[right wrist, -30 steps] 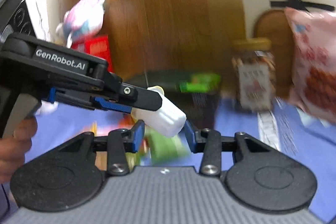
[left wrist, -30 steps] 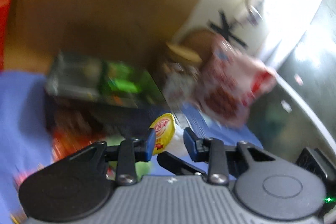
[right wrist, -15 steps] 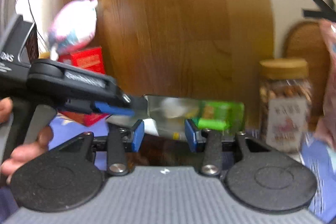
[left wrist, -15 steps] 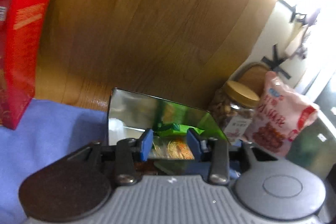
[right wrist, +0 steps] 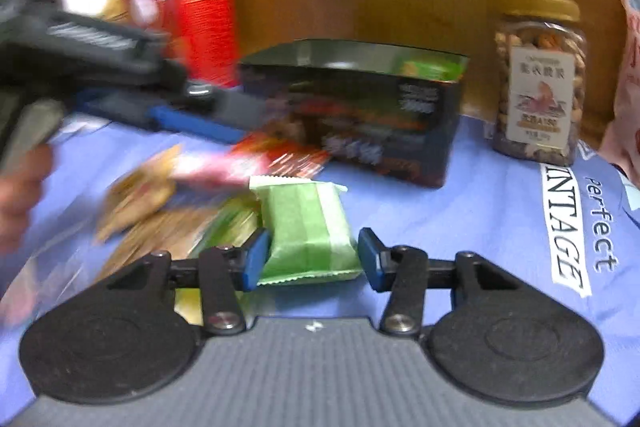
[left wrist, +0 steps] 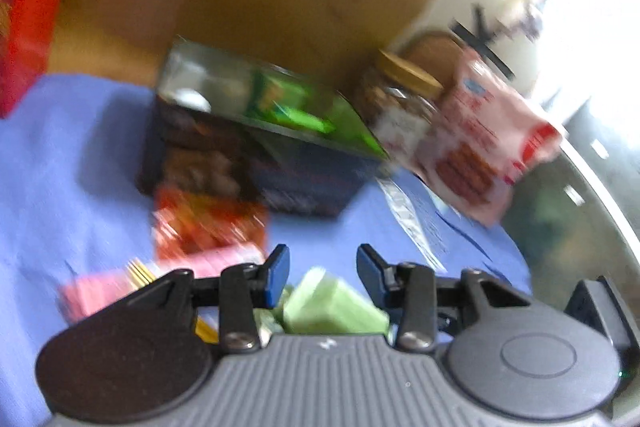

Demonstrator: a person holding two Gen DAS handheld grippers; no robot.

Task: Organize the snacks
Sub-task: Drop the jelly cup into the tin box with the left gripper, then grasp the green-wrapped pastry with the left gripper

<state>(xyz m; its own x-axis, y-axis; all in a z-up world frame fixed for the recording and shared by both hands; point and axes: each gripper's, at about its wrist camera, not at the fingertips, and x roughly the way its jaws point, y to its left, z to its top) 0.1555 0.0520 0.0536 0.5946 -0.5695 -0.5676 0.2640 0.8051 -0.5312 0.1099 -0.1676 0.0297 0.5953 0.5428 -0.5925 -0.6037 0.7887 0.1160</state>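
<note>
A dark open snack box (right wrist: pixel 356 111) stands on the blue cloth; it also shows in the left wrist view (left wrist: pixel 256 151), with green packets and a small white item inside. A green wrapped packet (right wrist: pixel 306 231) lies on the cloth between the open fingers of my right gripper (right wrist: pixel 310 257), which is low around it. My left gripper (left wrist: pixel 322 271) is open and empty above a green packet (left wrist: pixel 332 307); it also shows blurred at the left of the right wrist view (right wrist: pixel 192 111). Red and pink packets (left wrist: pixel 208 227) lie in front of the box.
A nut jar with a gold lid (right wrist: pixel 538 79) and a pink snack bag (left wrist: pixel 488 139) stand right of the box. A red carton (right wrist: pixel 200 23) stands at the back left. Brown and yellow packets (right wrist: pixel 160 211) lie at the left. A wooden panel is behind.
The left gripper carried a small white bottle to the box, let it go there and drew back down, empty. The right gripper dropped low around the green packet.
</note>
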